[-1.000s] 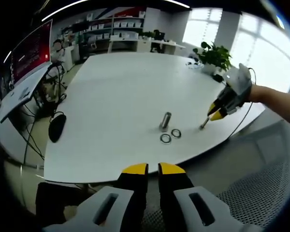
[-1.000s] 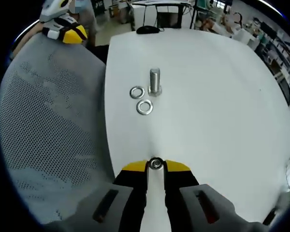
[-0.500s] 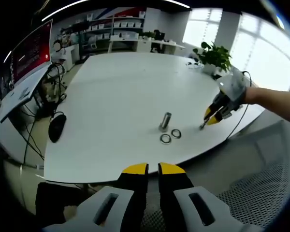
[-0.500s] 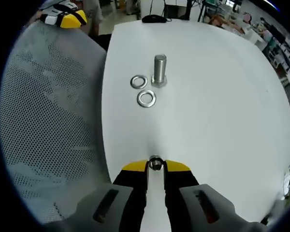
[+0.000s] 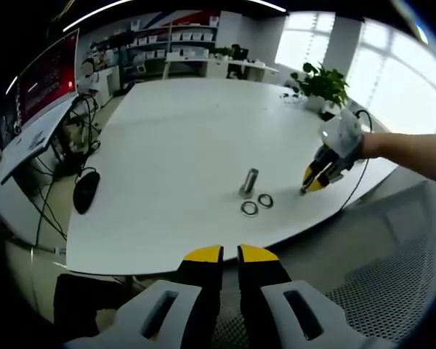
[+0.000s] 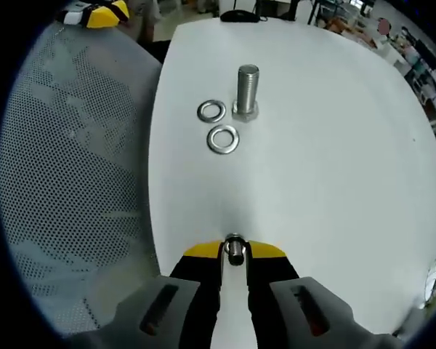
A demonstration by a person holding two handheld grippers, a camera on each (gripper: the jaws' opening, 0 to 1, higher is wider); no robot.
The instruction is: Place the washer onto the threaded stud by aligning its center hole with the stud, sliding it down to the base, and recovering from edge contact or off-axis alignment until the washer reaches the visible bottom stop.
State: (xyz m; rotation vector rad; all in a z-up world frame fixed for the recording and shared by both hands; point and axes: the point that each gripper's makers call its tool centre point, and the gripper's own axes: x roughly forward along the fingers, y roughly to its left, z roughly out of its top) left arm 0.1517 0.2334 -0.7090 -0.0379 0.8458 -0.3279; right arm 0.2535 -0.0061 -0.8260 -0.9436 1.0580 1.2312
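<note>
A small silver metal washer (image 6: 235, 249) is pinched edge-on between the yellow tips of the right tool (image 6: 235, 251), raised above the white counter (image 6: 312, 160). Ahead of it, well apart, the upright silver threaded stud (image 6: 247, 90) is seen standing on its hexagonal base. Two loose silver washers (image 6: 223, 139) are laid flat just beside that base, toward the grey mesh chair (image 6: 73, 182). In the left gripper view, the left tool (image 5: 229, 254) is held off the counter's near edge, its jaws narrowed to a slim gap with nothing between them.
</note>
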